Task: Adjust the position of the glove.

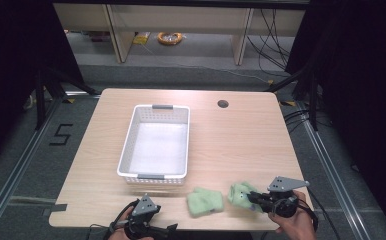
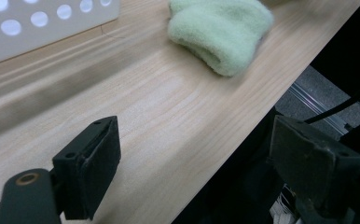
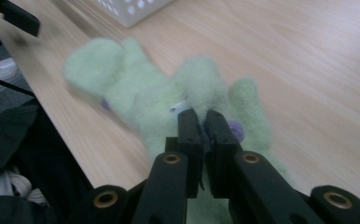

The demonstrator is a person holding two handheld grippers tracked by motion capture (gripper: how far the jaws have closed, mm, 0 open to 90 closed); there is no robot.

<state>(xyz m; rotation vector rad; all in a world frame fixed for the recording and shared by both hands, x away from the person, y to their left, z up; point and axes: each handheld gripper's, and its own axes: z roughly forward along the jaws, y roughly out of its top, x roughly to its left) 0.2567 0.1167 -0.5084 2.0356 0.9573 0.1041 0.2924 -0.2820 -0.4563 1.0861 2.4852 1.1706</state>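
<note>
From above, a white basket [image 1: 153, 145] is sitting on the wooden table [image 1: 241, 140] over grey floor [image 1: 201, 47]. The right gripper [image 1: 251, 196] is pinching one green glove [image 1: 242, 195] near the front edge; another glove [image 1: 205, 201] is lying beside it.

In the left gripper view, the left gripper [image 2: 194, 163] is gaping wide over the table's edge.

In the right gripper view, jaws are clamping fleece.

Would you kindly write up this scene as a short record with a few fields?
Surface: wooden table
Container: white basket, nothing visible inside
Held item: green fuzzy sock, pinched in the right gripper
Other item: second green sock, lying near the front edge, in front of the basket
Left gripper: jaws open, nothing between them, over the front edge
</note>
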